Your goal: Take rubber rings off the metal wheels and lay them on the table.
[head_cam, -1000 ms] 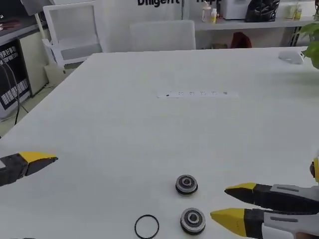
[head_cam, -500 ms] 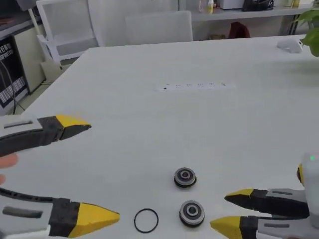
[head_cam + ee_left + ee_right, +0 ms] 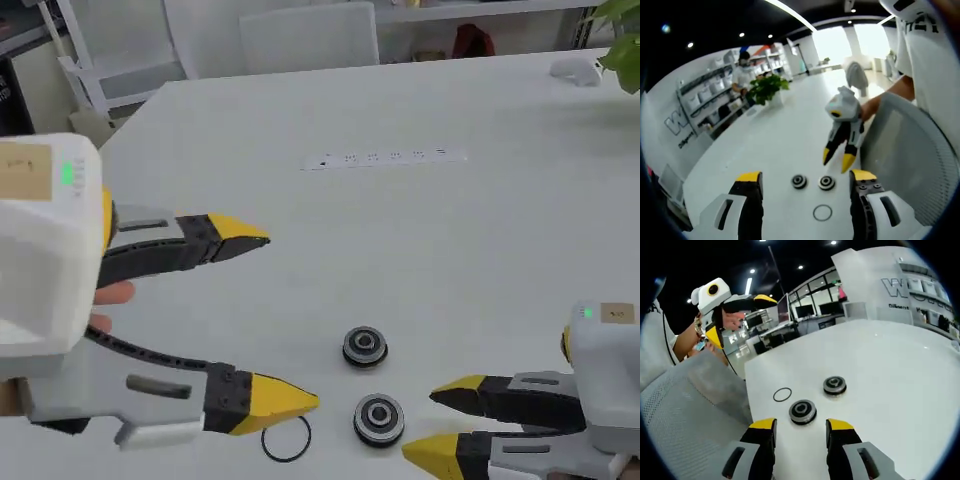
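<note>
Table (image 3: 450, 250): a white workbench and the laying-down place for the rings; everything below sits near its front edge.

Left gripper (image 3: 293, 320): held above the table to the left of the wheels. Its jaws are spread wide with nothing between them. The wide gap looks meant to take a whole wheel and steady it.

Right gripper (image 3: 418, 422): low, coming in from the right. Its jaws are parted a little and empty, with the yellow tips aimed at the nearer wheel and just short of it, probably to pick at the rim.

Socket strip (image 3: 385, 158): set flat in the tabletop, well apart from the work.

Nearer wheel (image 3: 379, 419): lies flat, hub up, between the two grippers, lined up with the right gripper's gap.

Farther wheel (image 3: 364, 346): flat, just beyond the nearer one, not touching it. Both rims look dark, so I cannot tell which wheel still wears its rubber.

Rubber ring (image 3: 287, 438): off its wheel, flat on the table just left of the nearer wheel, partly under the left gripper's lower tip.
</note>
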The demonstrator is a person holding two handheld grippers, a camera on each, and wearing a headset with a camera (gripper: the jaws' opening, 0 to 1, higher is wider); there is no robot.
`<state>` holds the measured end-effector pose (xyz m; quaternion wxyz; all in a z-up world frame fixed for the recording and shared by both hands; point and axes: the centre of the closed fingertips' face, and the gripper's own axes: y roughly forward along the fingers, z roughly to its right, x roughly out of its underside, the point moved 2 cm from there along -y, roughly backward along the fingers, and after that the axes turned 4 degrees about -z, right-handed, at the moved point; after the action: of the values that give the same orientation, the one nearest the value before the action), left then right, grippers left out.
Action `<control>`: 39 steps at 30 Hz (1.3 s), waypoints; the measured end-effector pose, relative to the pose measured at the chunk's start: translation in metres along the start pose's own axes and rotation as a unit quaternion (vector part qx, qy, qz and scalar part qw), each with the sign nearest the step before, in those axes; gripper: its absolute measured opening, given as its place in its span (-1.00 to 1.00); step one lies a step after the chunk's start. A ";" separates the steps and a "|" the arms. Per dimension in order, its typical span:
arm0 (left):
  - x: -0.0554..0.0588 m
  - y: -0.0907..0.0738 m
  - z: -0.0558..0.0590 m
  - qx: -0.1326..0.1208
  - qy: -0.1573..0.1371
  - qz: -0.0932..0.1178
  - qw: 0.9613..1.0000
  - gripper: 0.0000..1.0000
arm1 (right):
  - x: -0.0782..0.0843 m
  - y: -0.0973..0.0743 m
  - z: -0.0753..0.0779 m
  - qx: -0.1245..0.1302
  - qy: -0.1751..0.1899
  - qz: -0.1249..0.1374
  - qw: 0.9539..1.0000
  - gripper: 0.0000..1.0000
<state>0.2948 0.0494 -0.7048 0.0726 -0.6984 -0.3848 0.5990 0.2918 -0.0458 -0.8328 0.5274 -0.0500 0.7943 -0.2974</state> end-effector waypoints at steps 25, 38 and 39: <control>0.050 0.094 0.028 0.085 -0.045 -0.026 0.995 -0.07 | 0.003 0.013 0.004 -0.012 -0.005 -0.022 1.000 -0.28; 0.072 0.111 0.035 0.085 -0.063 -0.047 0.993 -0.45 | 0.008 0.018 0.004 -0.013 -0.006 -0.030 0.999 -0.32; 0.074 0.112 0.036 0.086 -0.062 -0.049 0.993 -0.50 | 0.008 0.019 0.004 -0.014 -0.006 -0.030 0.999 -0.33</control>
<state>0.3124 0.0051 -0.8348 0.1374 -0.6313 -0.3692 0.6680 0.2961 -0.0350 -0.8501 0.5222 -0.0830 0.7933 -0.3018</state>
